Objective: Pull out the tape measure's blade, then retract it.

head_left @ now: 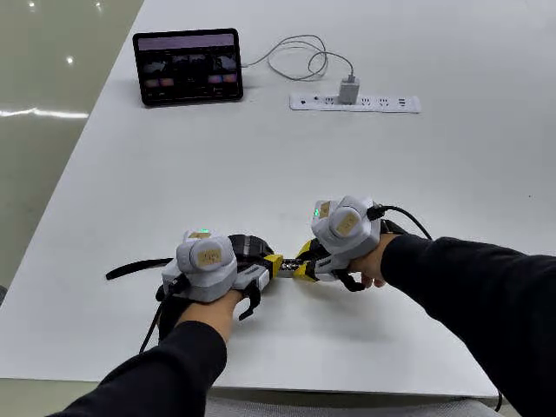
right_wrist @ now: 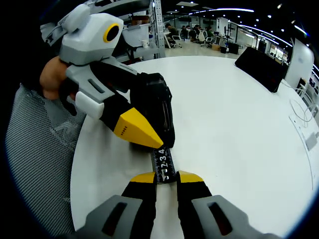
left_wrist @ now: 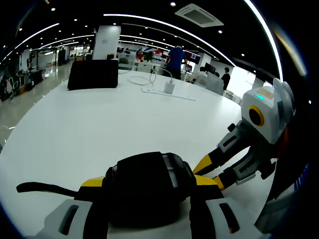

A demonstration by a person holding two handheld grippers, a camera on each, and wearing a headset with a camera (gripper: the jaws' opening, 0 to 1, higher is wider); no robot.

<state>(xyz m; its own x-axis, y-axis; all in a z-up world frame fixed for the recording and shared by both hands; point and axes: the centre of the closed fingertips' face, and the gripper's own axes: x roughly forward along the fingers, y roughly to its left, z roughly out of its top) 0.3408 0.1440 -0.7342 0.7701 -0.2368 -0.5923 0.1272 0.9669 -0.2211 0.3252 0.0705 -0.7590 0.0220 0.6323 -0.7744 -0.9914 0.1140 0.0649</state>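
Sideways, the black plastic tape measure [left_wrist: 148, 196] clamped in the left gripper [left_wrist: 149, 181] points its short numbered blade [right_wrist: 163, 163], pinched by the right gripper [right_wrist: 165, 177].

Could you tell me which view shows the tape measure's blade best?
The right gripper view: the blade runs from the black case to the right gripper, shut on it, numbers readable. The head view gives a tiny sliver; the left gripper view faces the case.

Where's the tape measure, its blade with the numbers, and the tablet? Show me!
tape measure [left_wrist: 147, 189]: left gripper view, top of its black case.
blade [right_wrist: 163, 163]: right gripper view, the numbered strip.
tablet [head_left: 188, 65]: head view, middle of its screen.
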